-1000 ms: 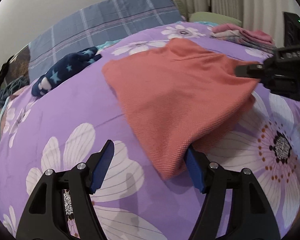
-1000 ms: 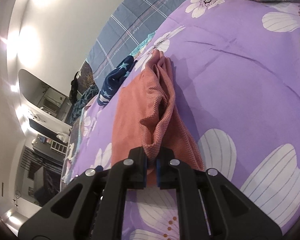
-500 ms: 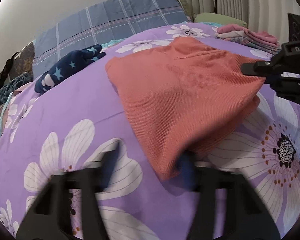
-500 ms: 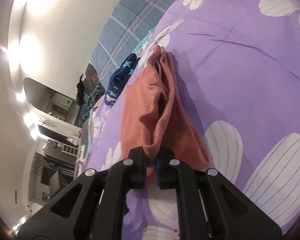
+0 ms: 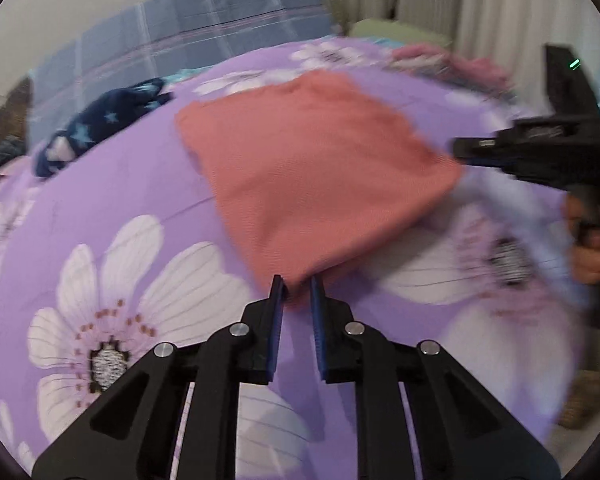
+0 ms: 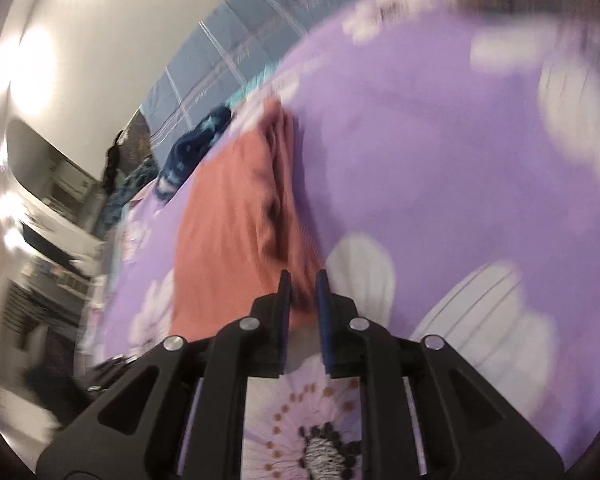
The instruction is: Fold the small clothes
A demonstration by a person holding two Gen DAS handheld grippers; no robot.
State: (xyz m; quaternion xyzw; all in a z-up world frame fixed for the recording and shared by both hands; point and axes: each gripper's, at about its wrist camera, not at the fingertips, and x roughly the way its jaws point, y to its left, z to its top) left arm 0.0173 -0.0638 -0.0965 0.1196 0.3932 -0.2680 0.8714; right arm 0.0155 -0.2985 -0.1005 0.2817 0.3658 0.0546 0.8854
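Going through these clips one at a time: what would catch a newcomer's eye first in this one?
The salmon-pink garment lies mid-frame on the purple floral bedspread, a corner at each claw. The left claw, which has just been closing, has the near corner between its fingers; the right claw, which has just been opening, sits at the far-right corner. Behind lie a navy star-print garment and a blue plaid pillow.

Both grippers' [image 5: 296, 290] [image 6: 303, 286] jaws slightly apart

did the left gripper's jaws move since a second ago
Yes: the left gripper has just been closing, from wide on the purple bedspread to narrow at the salmon garment's near corner.
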